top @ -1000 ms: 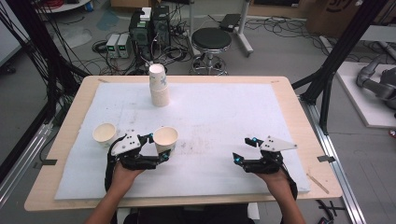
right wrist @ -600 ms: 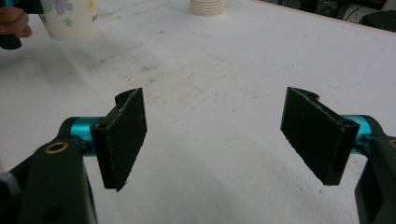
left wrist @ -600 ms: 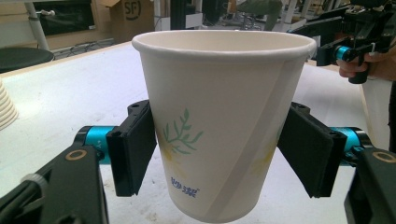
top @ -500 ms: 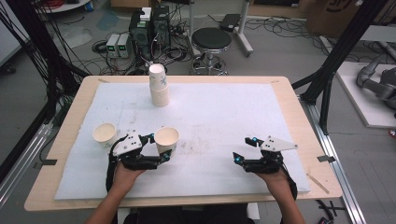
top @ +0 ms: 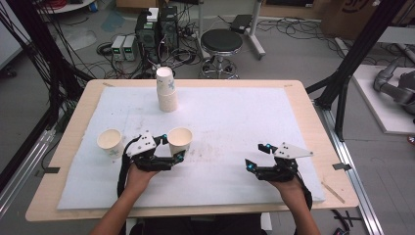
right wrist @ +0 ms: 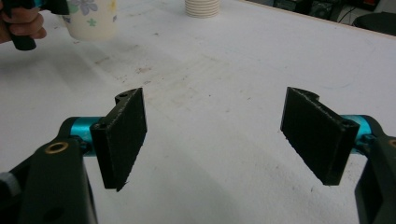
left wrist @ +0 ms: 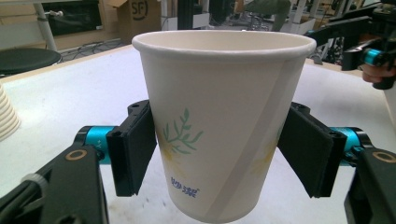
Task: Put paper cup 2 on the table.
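Two single paper cups and one stack of cups [top: 167, 93] stand on the worktop [top: 293, 98]: the stack near the middle of the far edge, a loose cup [top: 109, 142] toward the left edge, and a leaf-printed cup [left wrist: 219, 121] just right of it. The left hand-held gripper [top: 173, 155] has its jaws pressed against both sides of the leaf-printed cup. The right hand-held gripper [top: 252, 164], near the front right corner, has its jaws spread wide around nothing.

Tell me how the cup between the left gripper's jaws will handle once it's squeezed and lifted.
The cup looks like thin paper, so it is probably light and may dent under a hard squeeze. It tapers downward, so the pads should catch it rather than let it slip. It looks empty in the high view, so spilling seems unlikely.
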`<state>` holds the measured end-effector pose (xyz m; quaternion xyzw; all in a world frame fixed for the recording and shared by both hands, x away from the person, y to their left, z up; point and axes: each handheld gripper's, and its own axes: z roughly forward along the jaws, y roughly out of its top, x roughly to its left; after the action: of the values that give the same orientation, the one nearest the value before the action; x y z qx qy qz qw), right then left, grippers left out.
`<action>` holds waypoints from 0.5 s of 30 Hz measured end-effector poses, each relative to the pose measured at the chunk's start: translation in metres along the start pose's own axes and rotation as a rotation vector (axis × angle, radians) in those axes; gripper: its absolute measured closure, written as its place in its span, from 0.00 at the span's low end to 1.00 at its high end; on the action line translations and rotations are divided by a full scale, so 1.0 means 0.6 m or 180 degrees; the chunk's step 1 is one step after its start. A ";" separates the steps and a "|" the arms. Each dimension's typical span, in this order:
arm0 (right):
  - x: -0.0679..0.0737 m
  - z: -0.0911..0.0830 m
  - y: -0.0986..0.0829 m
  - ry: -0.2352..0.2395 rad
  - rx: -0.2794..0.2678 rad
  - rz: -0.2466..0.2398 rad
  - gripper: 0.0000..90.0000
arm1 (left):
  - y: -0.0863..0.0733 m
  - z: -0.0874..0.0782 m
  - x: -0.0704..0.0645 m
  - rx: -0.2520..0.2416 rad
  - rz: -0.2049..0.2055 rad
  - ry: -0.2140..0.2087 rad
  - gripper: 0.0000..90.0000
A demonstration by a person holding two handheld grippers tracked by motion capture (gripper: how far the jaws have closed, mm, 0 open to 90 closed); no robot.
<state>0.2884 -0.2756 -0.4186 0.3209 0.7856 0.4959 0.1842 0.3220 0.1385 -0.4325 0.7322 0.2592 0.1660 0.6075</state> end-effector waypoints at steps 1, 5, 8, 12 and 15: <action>-0.001 -0.001 0.000 -0.0012 -0.0003 -0.0009 0.26 | 0.001 0.006 0.001 -0.0038 -0.0032 0.0000 0.33; -0.002 -0.006 0.000 -0.0023 -0.0020 0.0003 0.26 | 0.005 0.033 0.002 -0.0031 -0.0097 -0.0009 0.33; -0.004 -0.009 -0.002 -0.0032 -0.0019 0.0003 0.26 | 0.006 0.054 0.000 -0.0014 -0.0124 -0.0015 0.33; -0.004 -0.011 -0.002 -0.0033 -0.0018 0.0010 0.26 | 0.008 0.080 -0.002 -0.0003 -0.0141 -0.0009 0.33; -0.003 -0.010 -0.002 -0.0024 -0.0012 0.0003 0.26 | 0.006 0.096 -0.002 0.0029 -0.0162 0.0009 0.33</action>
<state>0.2859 -0.2813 -0.4169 0.3228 0.7838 0.4963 0.1874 0.3539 0.0910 -0.4410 0.7280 0.2794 0.1504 0.6078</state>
